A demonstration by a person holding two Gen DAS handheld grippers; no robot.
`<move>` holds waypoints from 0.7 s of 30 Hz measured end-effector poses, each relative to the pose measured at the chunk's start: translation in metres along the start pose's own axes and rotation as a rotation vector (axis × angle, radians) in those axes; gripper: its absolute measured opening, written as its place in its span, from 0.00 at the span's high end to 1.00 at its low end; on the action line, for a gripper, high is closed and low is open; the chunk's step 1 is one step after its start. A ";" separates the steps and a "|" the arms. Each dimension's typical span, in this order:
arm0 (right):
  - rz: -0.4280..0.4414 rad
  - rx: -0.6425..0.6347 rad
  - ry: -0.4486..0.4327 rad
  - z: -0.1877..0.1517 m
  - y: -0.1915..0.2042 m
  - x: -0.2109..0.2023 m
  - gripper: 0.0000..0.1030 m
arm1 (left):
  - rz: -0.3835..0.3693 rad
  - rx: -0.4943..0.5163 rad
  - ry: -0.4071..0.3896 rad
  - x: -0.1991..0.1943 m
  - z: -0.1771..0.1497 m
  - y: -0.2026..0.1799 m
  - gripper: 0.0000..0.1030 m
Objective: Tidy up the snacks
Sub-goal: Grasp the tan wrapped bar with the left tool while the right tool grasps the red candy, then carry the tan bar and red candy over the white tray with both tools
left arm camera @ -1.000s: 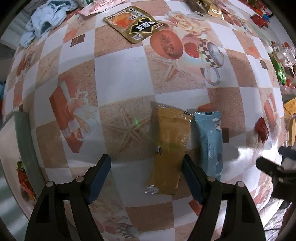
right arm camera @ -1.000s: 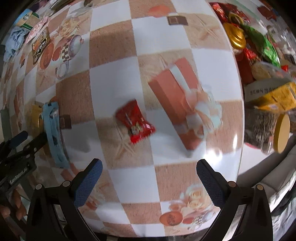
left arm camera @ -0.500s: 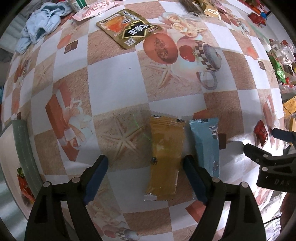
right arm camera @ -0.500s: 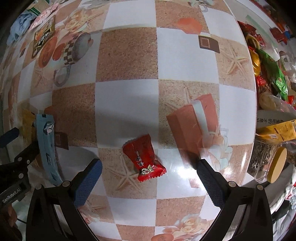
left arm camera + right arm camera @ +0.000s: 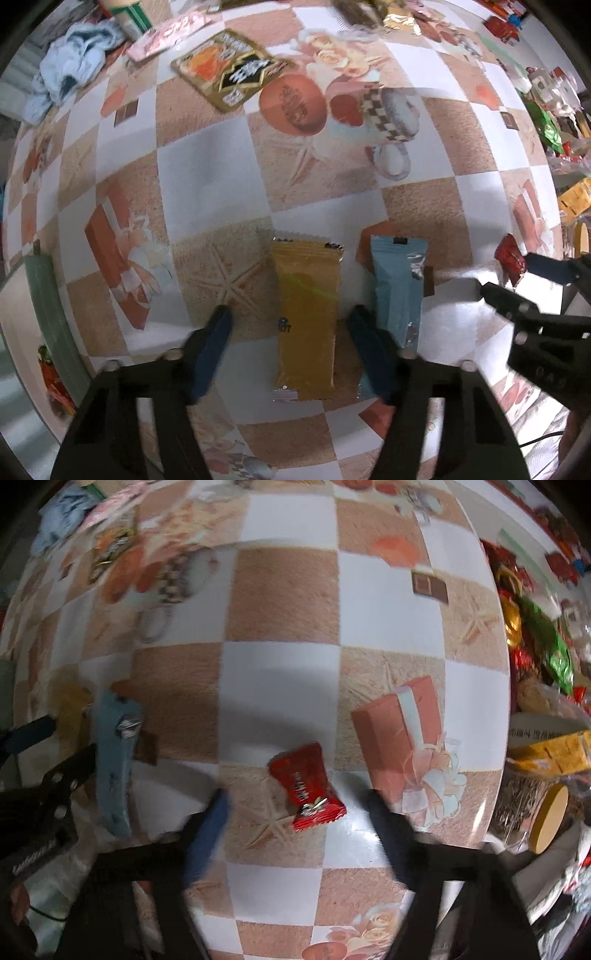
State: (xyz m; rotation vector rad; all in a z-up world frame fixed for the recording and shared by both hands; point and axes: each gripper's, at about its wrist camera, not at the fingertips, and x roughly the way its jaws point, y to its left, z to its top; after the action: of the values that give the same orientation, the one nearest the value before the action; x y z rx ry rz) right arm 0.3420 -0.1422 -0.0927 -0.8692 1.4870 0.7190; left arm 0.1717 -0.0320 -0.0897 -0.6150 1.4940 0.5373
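Observation:
A mustard-yellow snack bar point(image 5: 306, 314) and a light blue snack bar point(image 5: 399, 291) lie side by side on the patterned tablecloth. My left gripper point(image 5: 291, 332) is open, its fingers either side of the yellow bar, which lies flat. A small red candy packet point(image 5: 306, 786) lies on the cloth between the fingers of my open right gripper point(image 5: 295, 808). The blue bar shows at the left of the right wrist view point(image 5: 114, 753). The candy shows at the right of the left wrist view point(image 5: 511, 256), beside the right gripper.
A gold-and-black snack pouch point(image 5: 231, 70), a pink packet point(image 5: 166, 37) and a blue cloth point(image 5: 70, 74) lie at the far left of the table. A pile of mixed snacks point(image 5: 539, 653) and a jar with a tan lid point(image 5: 546, 812) crowd the right edge.
My right gripper has moved forward over the red candy, which now lies between its fingers. My left gripper has drawn back slightly from the two bars, its fingers closer together.

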 end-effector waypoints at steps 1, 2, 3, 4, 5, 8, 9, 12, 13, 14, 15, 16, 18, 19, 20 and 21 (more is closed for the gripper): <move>0.004 -0.001 -0.004 0.000 0.000 -0.003 0.67 | 0.001 0.014 -0.004 -0.003 0.001 -0.004 0.53; 0.010 0.005 -0.003 -0.001 0.000 -0.005 0.71 | 0.002 0.028 -0.007 -0.004 0.002 -0.006 0.65; 0.015 0.012 0.000 -0.002 0.000 -0.005 0.71 | 0.002 0.045 -0.009 -0.005 0.003 -0.010 0.71; 0.021 0.018 0.002 -0.002 0.000 -0.005 0.71 | 0.005 0.059 -0.008 -0.006 0.004 -0.013 0.73; 0.032 0.025 0.005 -0.003 0.001 -0.006 0.71 | 0.004 0.066 -0.008 -0.006 0.004 -0.014 0.74; 0.083 0.054 0.016 -0.010 -0.003 -0.006 0.71 | -0.010 0.047 -0.008 -0.009 0.000 -0.012 0.75; 0.089 0.063 0.017 -0.019 -0.010 -0.003 0.71 | -0.013 0.040 -0.010 -0.010 -0.003 -0.010 0.75; 0.108 0.092 0.024 -0.033 -0.010 -0.006 0.71 | -0.020 0.032 -0.022 -0.013 -0.013 -0.001 0.75; 0.113 0.098 0.028 -0.037 -0.010 -0.006 0.71 | -0.023 0.029 -0.026 -0.016 -0.016 0.001 0.75; 0.118 0.103 0.035 -0.043 -0.008 -0.006 0.71 | -0.027 0.026 -0.029 -0.018 -0.020 0.004 0.75; 0.121 0.106 0.039 -0.047 -0.007 -0.006 0.71 | -0.030 0.023 -0.029 -0.019 -0.023 0.007 0.75; 0.123 0.107 0.042 -0.050 -0.005 -0.006 0.71 | -0.033 0.019 -0.029 -0.020 -0.027 0.009 0.75; 0.128 0.108 0.049 -0.058 0.001 -0.006 0.71 | -0.039 0.014 -0.026 -0.022 -0.033 0.014 0.75; 0.132 0.109 0.052 -0.062 0.005 -0.007 0.71 | -0.045 0.012 -0.023 -0.023 -0.037 0.017 0.75; 0.135 0.110 0.054 -0.064 0.008 -0.007 0.71 | -0.050 0.011 -0.020 -0.023 -0.041 0.019 0.75; 0.137 0.110 0.056 -0.067 0.011 -0.008 0.71 | -0.054 0.011 -0.018 -0.024 -0.045 0.021 0.75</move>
State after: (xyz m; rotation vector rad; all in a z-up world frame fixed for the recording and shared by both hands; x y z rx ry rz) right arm 0.2973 -0.1918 -0.0789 -0.7144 1.6319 0.7107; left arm 0.1243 -0.0456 -0.0661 -0.6380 1.4586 0.4916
